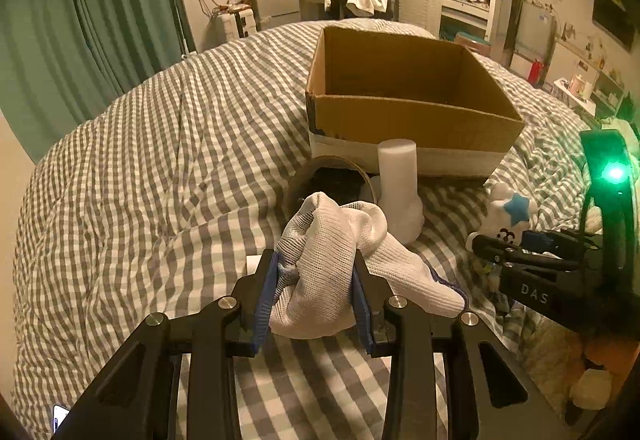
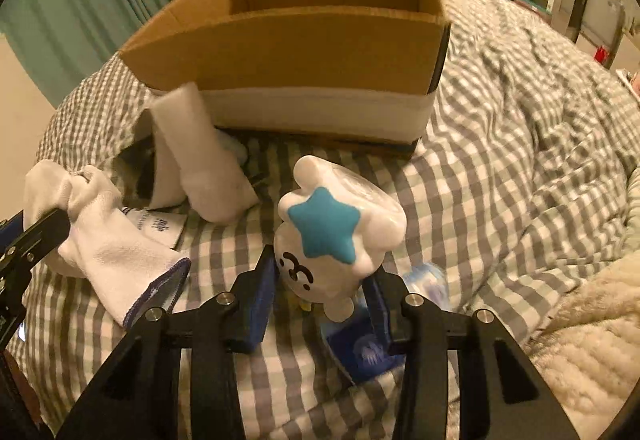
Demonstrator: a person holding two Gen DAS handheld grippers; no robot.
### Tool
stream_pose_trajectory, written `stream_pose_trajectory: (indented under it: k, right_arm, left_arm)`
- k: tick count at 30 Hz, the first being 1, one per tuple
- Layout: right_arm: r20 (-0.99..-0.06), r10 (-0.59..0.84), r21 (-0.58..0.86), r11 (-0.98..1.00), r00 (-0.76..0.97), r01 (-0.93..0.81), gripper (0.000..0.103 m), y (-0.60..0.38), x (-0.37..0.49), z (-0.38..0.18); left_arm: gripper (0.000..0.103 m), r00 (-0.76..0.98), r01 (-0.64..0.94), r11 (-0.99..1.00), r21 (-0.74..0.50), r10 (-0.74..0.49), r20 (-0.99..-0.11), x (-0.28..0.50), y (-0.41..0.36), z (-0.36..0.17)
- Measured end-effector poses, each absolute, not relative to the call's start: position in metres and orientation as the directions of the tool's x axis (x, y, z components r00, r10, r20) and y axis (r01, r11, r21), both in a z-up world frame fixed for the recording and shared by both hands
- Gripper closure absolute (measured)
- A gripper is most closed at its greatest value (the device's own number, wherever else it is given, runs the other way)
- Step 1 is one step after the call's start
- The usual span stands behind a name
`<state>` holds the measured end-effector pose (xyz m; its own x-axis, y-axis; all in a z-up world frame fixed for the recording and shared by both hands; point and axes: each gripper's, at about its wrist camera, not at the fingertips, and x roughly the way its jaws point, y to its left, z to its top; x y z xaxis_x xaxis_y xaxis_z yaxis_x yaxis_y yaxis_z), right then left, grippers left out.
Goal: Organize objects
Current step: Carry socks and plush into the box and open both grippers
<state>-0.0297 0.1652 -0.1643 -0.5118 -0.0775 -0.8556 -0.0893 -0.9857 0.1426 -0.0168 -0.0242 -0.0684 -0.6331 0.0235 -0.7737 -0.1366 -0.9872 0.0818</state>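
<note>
An open cardboard box [image 1: 416,120] stands on the checked bed cover; it also shows in the right wrist view [image 2: 288,52]. My left gripper [image 1: 316,268] is shut on a white knit glove [image 1: 332,272], which also shows in the right wrist view [image 2: 108,244]. My right gripper [image 2: 324,276] is shut on a white toy figure with a blue star [image 2: 332,236], which appears at the right of the left wrist view [image 1: 508,212]. A white cylinder-shaped object [image 1: 398,184] stands in front of the box, and it shows tilted in the right wrist view [image 2: 200,160].
A brown round tube end with a dark inside [image 1: 332,180] lies behind the glove. A blue packet [image 2: 368,352] lies under the right gripper. A fluffy cream blanket [image 2: 592,340] is at the right. A white paper tag [image 2: 160,224] lies by the glove.
</note>
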Motion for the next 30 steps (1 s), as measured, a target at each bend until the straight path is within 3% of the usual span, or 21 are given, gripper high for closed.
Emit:
stream_pose_trajectory:
  k: [15, 30]
  right_arm:
    - [-0.775, -0.041, 0.080, -0.996, -0.630, -0.033, 0.062, 0.142, 0.005, -0.092]
    - [-0.688, 0.017, -0.034, -0.999, -0.726, 0.009, 0.062, 0.155, -0.049, -0.002]
  left_arm:
    - [0.068, -0.706, -0.168, -0.984, 0.059, 0.079, -0.704, -0.006, -0.025, -0.015]
    - [0.068, -0.819, -0.213, -0.970, 0.119, 0.111, -0.563, -0.070, -0.001, 0.067]
